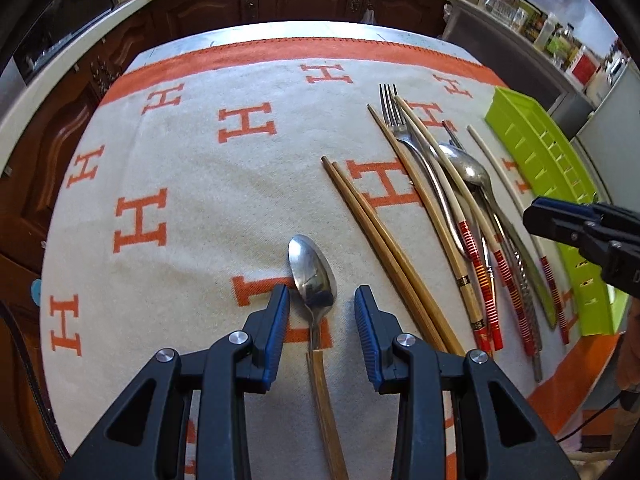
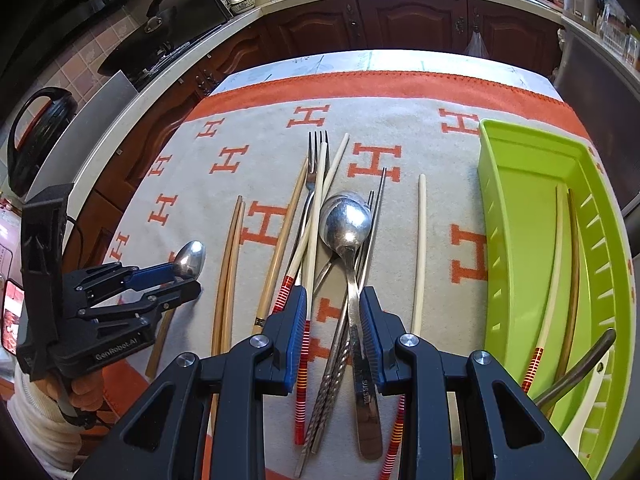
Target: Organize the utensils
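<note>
My left gripper point(image 1: 322, 300) is open, its pads either side of a metal spoon with a wooden handle point(image 1: 312, 276) lying on the cloth; it also shows in the right wrist view point(image 2: 190, 258). My right gripper point(image 2: 333, 304) is open over a pile of utensils, straddling the handle of a large steel spoon point(image 2: 346, 220). The pile holds a fork point(image 2: 318, 148), white chopsticks with red bands point(image 2: 316, 208), metal chopsticks point(image 2: 376, 208) and bamboo chopsticks point(image 2: 230, 248). A green tray point(image 2: 504, 216) at the right holds several utensils.
The orange and cream cloth point(image 1: 192, 184) covers the table. A lone white chopstick point(image 2: 420, 248) lies between the pile and the tray. Dark wooden cabinets point(image 2: 400, 24) and a counter stand beyond the table's far edge.
</note>
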Available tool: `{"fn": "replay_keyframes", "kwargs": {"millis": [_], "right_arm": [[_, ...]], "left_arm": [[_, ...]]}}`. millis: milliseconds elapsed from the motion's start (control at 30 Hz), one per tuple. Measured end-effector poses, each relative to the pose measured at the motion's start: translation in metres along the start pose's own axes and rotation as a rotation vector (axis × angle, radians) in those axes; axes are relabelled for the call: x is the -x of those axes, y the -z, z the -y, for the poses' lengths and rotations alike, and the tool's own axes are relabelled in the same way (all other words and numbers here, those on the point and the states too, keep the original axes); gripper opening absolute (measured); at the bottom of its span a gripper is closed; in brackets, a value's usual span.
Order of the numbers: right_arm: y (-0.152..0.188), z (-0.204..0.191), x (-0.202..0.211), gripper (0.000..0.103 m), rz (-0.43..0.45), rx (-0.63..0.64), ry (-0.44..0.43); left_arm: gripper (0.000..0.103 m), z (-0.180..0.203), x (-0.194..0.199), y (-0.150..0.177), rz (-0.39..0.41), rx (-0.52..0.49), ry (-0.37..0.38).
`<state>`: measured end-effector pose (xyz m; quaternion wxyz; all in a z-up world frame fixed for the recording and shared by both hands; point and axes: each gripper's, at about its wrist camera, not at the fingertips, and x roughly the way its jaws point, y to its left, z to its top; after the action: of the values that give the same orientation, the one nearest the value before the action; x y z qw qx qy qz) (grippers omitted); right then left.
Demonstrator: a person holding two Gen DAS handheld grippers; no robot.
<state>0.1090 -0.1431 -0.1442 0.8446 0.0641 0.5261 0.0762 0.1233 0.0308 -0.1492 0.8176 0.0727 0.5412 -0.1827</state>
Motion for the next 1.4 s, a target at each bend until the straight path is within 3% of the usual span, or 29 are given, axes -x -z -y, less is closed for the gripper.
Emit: {"fn": "replay_keyframes", "kwargs": {"millis": [133, 300, 467, 767, 1400], "right_arm": [[0.002, -0.002, -0.003, 0.028, -0.009, 0.01, 0.007], [0.003, -0.004, -0.004, 0.028, -0.009, 0.014, 0.01], [0.002, -0.004, -0.004, 0.028, -0.009, 0.014, 0.011], [0.001, -0.009, -0.004, 0.028, -0.01, 0.023, 0.003], [0.002, -0.003, -0.016, 0.028, 0.003, 0.009, -0.002]], "left_arm": [[0.01, 0.007, 0.001, 0.002, 0.018, -0.018, -0.048], [0.007, 0.014, 0.001, 0.006, 0.047, -0.015, -0.082], [0.001, 0.006, 0.006, 0.01, 0.052, 0.053, -0.056], [0.0, -0.023, 0.03, 0.025, 0.11, 0.175, 0.049], [0.0, -0.028, 0.06, 0.035, 0.183, 0.198, 0.147]]}}
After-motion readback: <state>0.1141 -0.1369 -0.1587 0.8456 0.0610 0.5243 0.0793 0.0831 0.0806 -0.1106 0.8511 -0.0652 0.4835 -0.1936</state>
